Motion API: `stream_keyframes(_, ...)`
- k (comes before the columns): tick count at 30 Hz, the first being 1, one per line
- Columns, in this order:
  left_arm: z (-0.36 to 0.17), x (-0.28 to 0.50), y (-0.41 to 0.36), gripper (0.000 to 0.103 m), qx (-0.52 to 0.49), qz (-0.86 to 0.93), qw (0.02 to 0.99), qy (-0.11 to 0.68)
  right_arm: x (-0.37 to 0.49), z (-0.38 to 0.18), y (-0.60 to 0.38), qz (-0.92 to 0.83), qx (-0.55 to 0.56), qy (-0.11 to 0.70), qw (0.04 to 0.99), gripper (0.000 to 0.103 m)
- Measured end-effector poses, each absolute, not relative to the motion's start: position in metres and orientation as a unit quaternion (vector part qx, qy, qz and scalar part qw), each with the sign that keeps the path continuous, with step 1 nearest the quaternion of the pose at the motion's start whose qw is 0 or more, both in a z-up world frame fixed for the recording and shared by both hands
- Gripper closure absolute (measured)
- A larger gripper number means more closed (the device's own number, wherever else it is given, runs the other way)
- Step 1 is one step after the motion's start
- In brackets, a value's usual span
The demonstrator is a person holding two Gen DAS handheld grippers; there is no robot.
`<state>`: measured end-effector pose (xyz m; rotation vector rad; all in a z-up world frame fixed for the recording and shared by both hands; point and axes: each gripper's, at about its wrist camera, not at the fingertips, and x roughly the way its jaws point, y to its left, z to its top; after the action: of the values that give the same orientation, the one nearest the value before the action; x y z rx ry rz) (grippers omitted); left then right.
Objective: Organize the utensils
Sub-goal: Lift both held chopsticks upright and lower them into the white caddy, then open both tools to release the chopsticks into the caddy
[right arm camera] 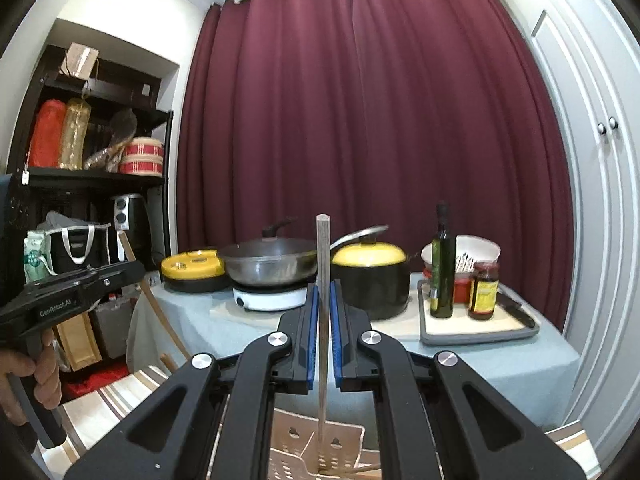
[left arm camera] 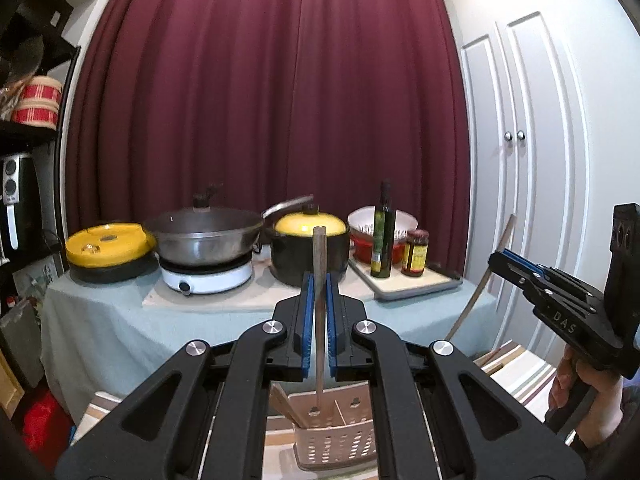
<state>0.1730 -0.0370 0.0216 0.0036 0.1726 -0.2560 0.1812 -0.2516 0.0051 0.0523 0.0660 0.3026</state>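
Note:
In the left wrist view my left gripper (left arm camera: 319, 280) is shut on a wooden chopstick (left arm camera: 319, 252) held upright between its blue pads. The stick's lower end reaches the top of a beige perforated utensil caddy (left arm camera: 336, 440), which has more chopsticks (left arm camera: 282, 402) in its left compartment. My right gripper (right arm camera: 324, 292) is likewise shut on a pale upright chopstick (right arm camera: 322, 248), whose lower end dips into the same caddy (right arm camera: 292, 456). Each gripper also shows in the other's view: the right gripper (left arm camera: 500, 258) with its stick (left arm camera: 478, 296), and the left gripper (right arm camera: 136, 270) with its stick (right arm camera: 160, 312).
Behind stands a cloth-covered table (left arm camera: 104, 312) with a wok on a white hotplate (left arm camera: 208, 276), a black pot with a yellow lid (left arm camera: 308, 248), a yellow-lidded pan (left arm camera: 108, 252), and a tray with an oil bottle (left arm camera: 384, 232) and jar (left arm camera: 416, 252). A dark shelf (right arm camera: 92, 176) stands left, white cupboard doors (left arm camera: 520, 160) right.

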Motion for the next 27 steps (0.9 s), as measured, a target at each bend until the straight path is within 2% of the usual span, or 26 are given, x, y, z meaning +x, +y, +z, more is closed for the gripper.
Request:
stream_keyframes(8, -0.024, 0.200, -0.043, 0.097, 0.008, -0.126, 0.984, 0.126, 0.207, -0.038, -0.241, 0.142, 0.012, 0.086, 0.986, 0.096)
stream_keyframes(17, -0.048, 0.211, -0.050, 0.097, 0.019, -0.125, 0.980, 0.153, 0.215, -0.054, -0.232, 0.133, -0.011, 0.106, 0.985, 0.096)
stream_keyframes(19, -0.051, 0.211, -0.050, 0.095, 0.018, -0.126, 0.979, 0.157, 0.212, -0.053, -0.231, 0.132, -0.012, 0.104, 0.986, 0.086)
stream_keyframes(21, -0.052, 0.210, -0.050, 0.094, 0.017, -0.129, 0.979, 0.159, 0.208, -0.051, -0.232, 0.130, -0.013, 0.098, 0.986, 0.073)
stream_keyframes(22, -0.051, 0.208, -0.050, 0.093, 0.017, -0.130, 0.979, 0.159, 0.205, -0.048, -0.232, 0.129, -0.015, 0.094, 0.987, 0.071)
stream_keyframes(24, -0.050, 0.204, -0.049, 0.078, 0.014, -0.129, 0.979, 0.159, 0.198, -0.044, -0.233, 0.127, -0.018, 0.086, 0.988, 0.065)
stream_keyframes(27, -0.047, 0.194, -0.047, 0.067, 0.007, -0.128, 0.980, 0.154, 0.187, -0.038, -0.235, 0.125, -0.019, 0.079, 0.989, 0.060)
